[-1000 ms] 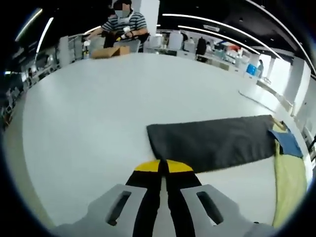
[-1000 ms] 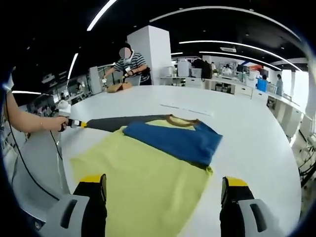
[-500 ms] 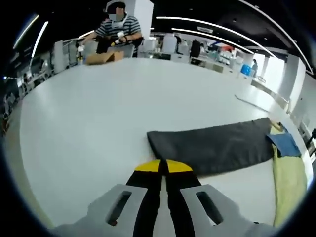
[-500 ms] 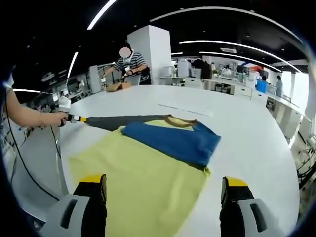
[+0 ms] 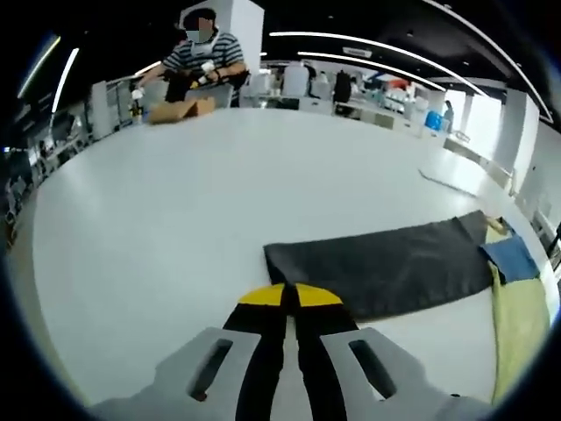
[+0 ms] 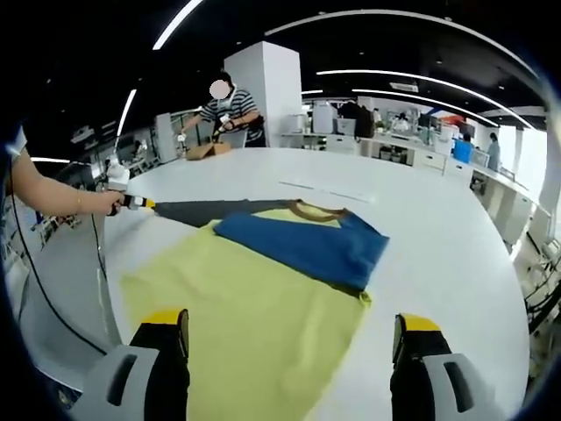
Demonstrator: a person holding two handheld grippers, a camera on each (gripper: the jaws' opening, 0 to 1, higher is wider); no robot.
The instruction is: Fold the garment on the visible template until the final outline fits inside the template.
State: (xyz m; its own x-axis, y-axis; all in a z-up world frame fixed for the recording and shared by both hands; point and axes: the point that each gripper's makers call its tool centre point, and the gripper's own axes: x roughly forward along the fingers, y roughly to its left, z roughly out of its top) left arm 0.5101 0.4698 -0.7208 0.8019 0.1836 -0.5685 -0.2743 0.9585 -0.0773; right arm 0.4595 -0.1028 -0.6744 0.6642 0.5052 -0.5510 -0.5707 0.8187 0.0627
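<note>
Left claw (image 5: 285,296): jaws together, clamped on the grey sleeve (image 5: 386,263) tip.
Right claw (image 6: 291,331): jaws wide apart, holding nothing, over the yellow garment (image 6: 254,307).
Sleeve: stretched flat along the tabletop (image 5: 175,202), away from the body.

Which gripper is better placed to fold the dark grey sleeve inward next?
The left gripper, probably. It is shut on the end of the dark grey fabric sleeve, stretched out flat on the white table. The right gripper is open, hanging above the yellow shirt body.

Bare table (image 5: 175,202) lies open from 9 to 1 o'clock; a box (image 5: 180,110) sits far off at 11.
</note>
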